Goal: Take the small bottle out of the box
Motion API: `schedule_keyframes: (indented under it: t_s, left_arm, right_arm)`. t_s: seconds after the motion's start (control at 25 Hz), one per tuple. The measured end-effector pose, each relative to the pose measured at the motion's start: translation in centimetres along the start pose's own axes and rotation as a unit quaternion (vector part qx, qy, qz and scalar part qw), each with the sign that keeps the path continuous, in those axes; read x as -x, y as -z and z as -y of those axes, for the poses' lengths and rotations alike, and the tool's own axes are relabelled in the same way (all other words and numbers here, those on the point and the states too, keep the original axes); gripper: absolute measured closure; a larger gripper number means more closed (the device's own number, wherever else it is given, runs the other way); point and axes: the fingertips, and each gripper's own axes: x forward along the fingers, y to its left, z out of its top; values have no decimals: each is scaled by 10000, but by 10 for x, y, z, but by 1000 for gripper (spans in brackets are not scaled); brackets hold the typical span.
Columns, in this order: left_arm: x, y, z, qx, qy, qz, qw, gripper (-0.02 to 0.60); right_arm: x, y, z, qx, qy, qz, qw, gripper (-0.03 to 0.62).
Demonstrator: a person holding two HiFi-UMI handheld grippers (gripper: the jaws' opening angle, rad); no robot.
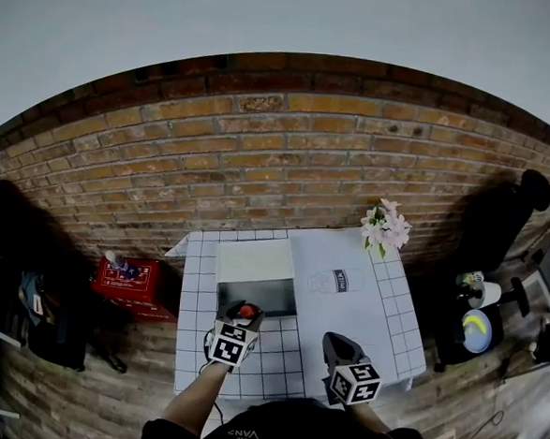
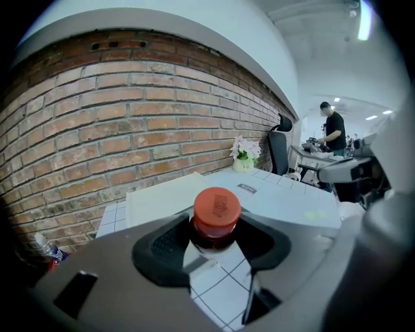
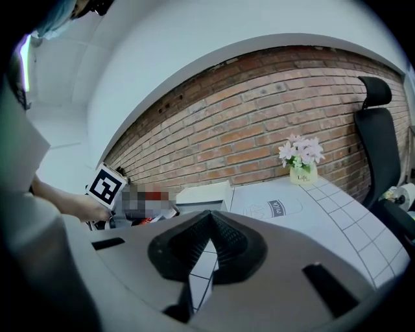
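A small bottle with a red cap [image 2: 216, 213] sits between the jaws of my left gripper [image 2: 214, 238], which is shut on it just below the cap. In the head view the small bottle [image 1: 246, 309] hangs at the near edge of the open box [image 1: 284, 294], over the tiled table. The box's white lid [image 1: 255, 259] stands open toward the brick wall. My right gripper [image 1: 340, 343] hovers over the table's near right part, its jaws shut on nothing [image 3: 209, 222]. The box [image 3: 202, 194] lies ahead of it to the left.
The white tiled table [image 1: 381, 315] carries a milk-bottle print [image 1: 334, 281] and a pot of pink flowers [image 1: 384, 228] at its far right corner. A red crate [image 1: 130, 283] stands on the floor to the left. A black chair and clutter [image 1: 480, 313] are to the right.
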Motion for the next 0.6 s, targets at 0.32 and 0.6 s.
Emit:
schedule_keyframes:
  t_s: [0.32,0.6]
  left_arm:
    - [39,31,3,32,83,11,10000,357]
    - [72,61,5,105,163,7,9998,357]
  right_arm:
    - [16,18,-36,-13,57,53,10000,595]
    - [32,41,-67,-94,147,30,9998,595]
